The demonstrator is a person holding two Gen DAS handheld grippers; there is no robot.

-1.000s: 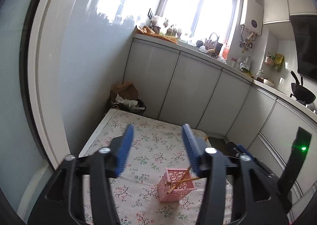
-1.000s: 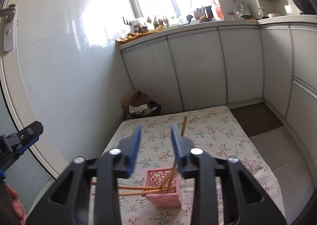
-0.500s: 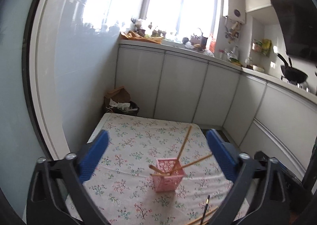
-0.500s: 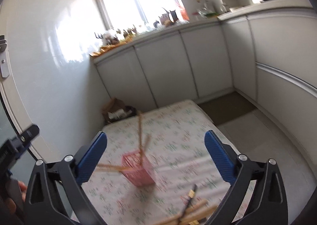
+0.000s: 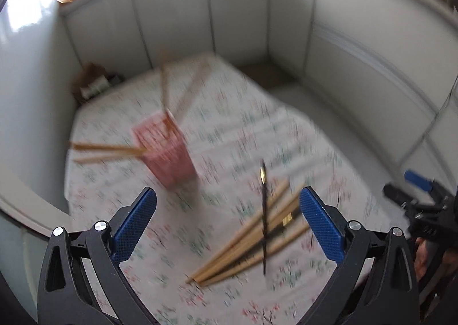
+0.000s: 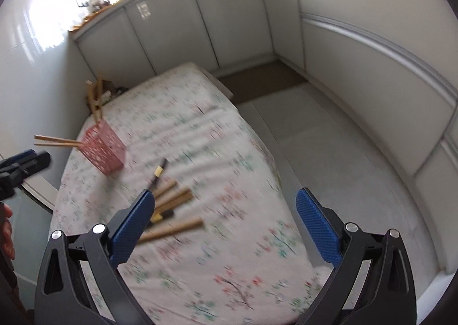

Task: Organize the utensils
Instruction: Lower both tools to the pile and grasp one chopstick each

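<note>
Left wrist view, blurred: both grippers point(image 5: 227, 222) point(image 6: 224, 224) wide, empty; seemingly chopsticks point(image 5: 252, 242) beside pink basket point(image 5: 169, 154).

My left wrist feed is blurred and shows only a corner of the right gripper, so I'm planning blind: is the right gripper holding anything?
Observer: No. In the right wrist view, the right gripper has its jaws wide apart, with only tablecloth between them.
Operator: Where are the loose chopsticks relative to it?
Observer: The loose chopsticks lie off to its left, and its left finger covers their near ends.
Operator: And the basket?
Observer: The pink basket stands beyond that pile, farther left, well outside the jaws' line.
</note>
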